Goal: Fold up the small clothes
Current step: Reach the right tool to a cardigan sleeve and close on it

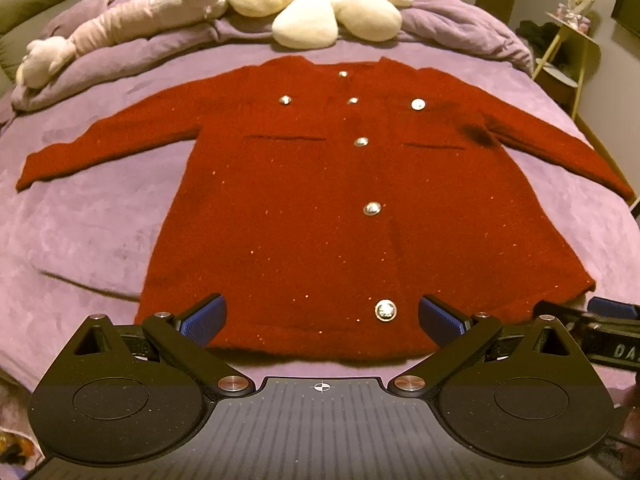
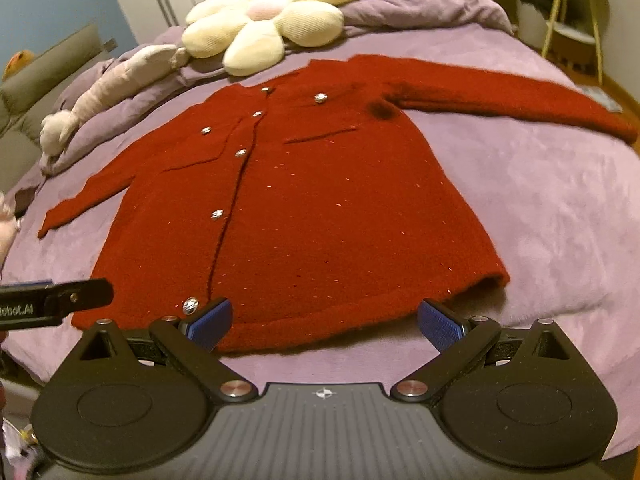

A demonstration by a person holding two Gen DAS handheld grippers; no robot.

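We hold both tools at the foot of a red cardigan (image 1: pixel 320 200) that lies spread flat, front up and buttoned, on the purple bedspread (image 1: pixel 92 232). Its long axis runs from the hem at 6 o'clock, just ahead of us, to the collar at 12 o'clock, with the flower cushion (image 1: pixel 320 4) beyond it. The sleeves stretch out toward 9 and 3 o'clock.

Our left gripper (image 1: pixel 322 318) has its blue pads spread wide and nothing between them. It hovers over the hem near the middle, with the lowest button (image 1: pixel 386 310) just inside the right pad. Our right gripper (image 2: pixel 324 320) is likewise spread wide and empty, over the hem's right portion; the hem corner (image 2: pixel 496 280) lies toward 2 o'clock from it. Whether either tool touches the knit we cannot tell.

Nothing is folded yet, as we judge it. The move to come turns on the sleeves lying across the body's axis: the right sleeve (image 2: pixel 520 96) runs off toward 1 to 2 o'clock and is nearer our right hand, while the left sleeve (image 1: pixel 104 148) lies at 10 o'clock from our left tool. Each would be carried inward across the button line.
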